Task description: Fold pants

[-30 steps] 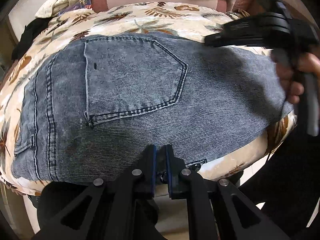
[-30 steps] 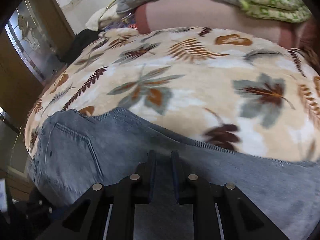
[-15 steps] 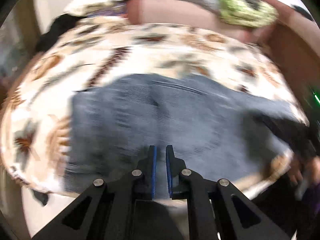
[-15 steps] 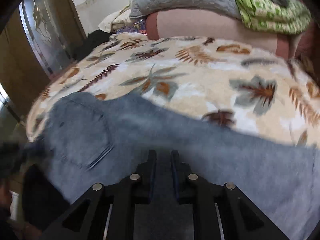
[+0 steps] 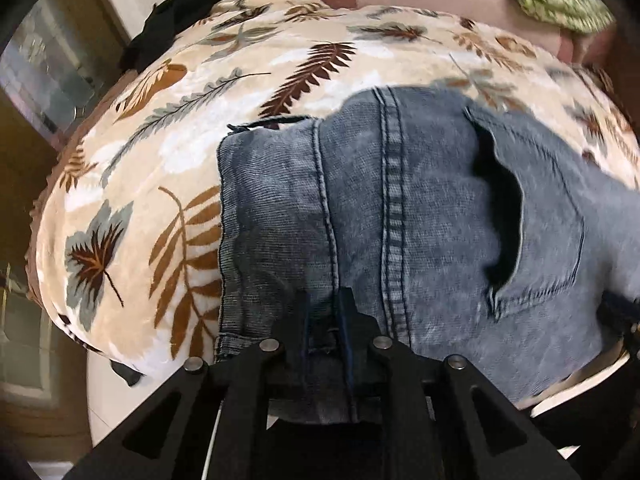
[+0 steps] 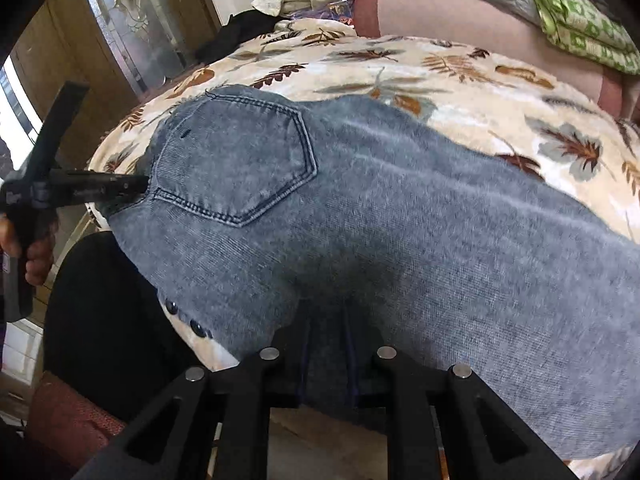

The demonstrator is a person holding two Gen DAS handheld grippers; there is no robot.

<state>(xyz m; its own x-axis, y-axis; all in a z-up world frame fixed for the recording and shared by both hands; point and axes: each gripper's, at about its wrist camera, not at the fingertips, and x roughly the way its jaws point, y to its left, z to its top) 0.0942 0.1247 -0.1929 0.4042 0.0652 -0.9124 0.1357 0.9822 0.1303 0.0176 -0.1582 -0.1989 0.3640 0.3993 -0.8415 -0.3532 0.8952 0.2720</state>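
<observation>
Both claws are gripping the jeans lying on the leaf-print blanket: left claw, jaws just easing apart, at the waistband; right claw pinching nearly closed

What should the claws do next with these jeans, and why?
Probably carry the near edge away over the jeans to fold them. Left claw, jaws just opening, and right claw both have denim between them at that edge, and the jeans lie spread on the leaf-print blanket.
</observation>
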